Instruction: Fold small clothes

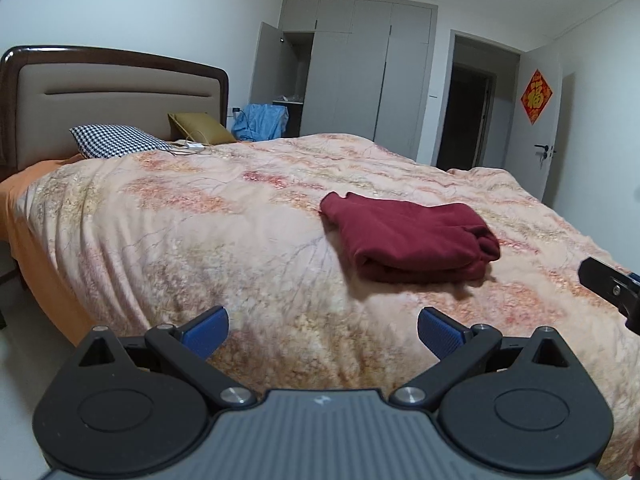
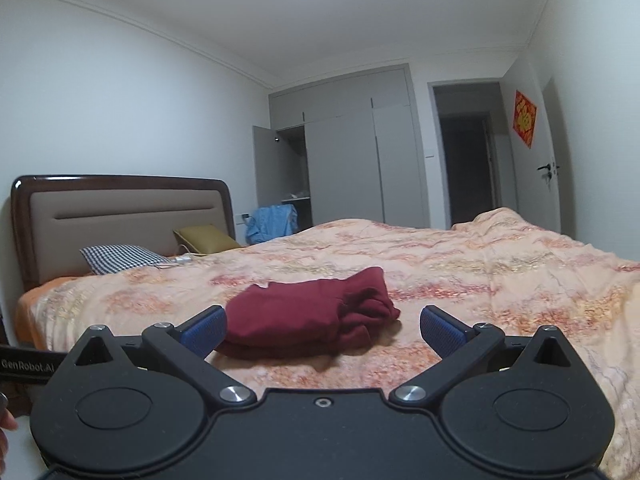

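A dark red garment (image 1: 408, 238) lies folded into a compact stack on the pink patterned quilt (image 1: 200, 220) of the bed. My left gripper (image 1: 322, 330) hovers open above the quilt, short of the garment and to its left, with nothing between its blue pads (image 1: 440, 334). In the right wrist view the same red garment (image 2: 308, 316) lies just beyond my right gripper (image 2: 322, 330), which is open and empty. Its left blue pad (image 2: 204, 330) overlaps the garment's near left edge in the picture. Part of the right gripper (image 1: 612, 288) shows at the left view's right edge.
A checked pillow (image 1: 116, 140) and an olive cushion (image 1: 200, 128) lie by the padded headboard (image 1: 116, 92). A white charger and cable (image 1: 192, 146) rest near them. Beyond the bed stand a grey wardrobe (image 1: 360, 80) with one door open, blue cloth (image 1: 260, 122), and a doorway (image 1: 472, 108).
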The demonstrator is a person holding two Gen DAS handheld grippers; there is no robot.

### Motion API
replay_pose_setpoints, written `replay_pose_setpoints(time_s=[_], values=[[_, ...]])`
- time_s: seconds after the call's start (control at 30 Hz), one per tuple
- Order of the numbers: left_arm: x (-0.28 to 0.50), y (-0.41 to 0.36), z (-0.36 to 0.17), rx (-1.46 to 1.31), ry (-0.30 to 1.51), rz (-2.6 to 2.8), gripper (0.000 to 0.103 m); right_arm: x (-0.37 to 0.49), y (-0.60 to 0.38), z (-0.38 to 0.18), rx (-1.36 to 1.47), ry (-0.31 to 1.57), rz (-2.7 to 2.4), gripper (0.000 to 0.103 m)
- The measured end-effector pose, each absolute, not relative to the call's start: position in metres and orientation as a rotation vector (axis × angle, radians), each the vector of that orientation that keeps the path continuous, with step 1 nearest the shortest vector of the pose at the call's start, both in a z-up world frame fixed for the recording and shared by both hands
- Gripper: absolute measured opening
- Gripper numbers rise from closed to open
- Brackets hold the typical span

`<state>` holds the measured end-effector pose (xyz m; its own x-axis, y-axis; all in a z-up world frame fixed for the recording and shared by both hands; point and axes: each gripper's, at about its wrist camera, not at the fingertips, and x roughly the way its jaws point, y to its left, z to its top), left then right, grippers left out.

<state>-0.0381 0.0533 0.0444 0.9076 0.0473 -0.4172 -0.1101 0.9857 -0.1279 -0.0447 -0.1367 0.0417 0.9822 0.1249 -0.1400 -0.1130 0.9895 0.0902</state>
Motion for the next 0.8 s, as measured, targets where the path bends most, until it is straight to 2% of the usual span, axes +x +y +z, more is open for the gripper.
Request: replay_pose_setpoints(time_s=[0.33, 0.8], values=[[-0.03, 0.059, 0.024, -0.165, 0.435, 0.083, 0.103, -0.028, -0.134, 0.013, 0.1, 0.225, 0.066, 0.103], [-0.025, 0.057, 0.015, -0.156, 0.469, 0.075, 0.103, -0.018, -0.14, 0.004, 0.13, 0.278, 0.047, 0.103]])
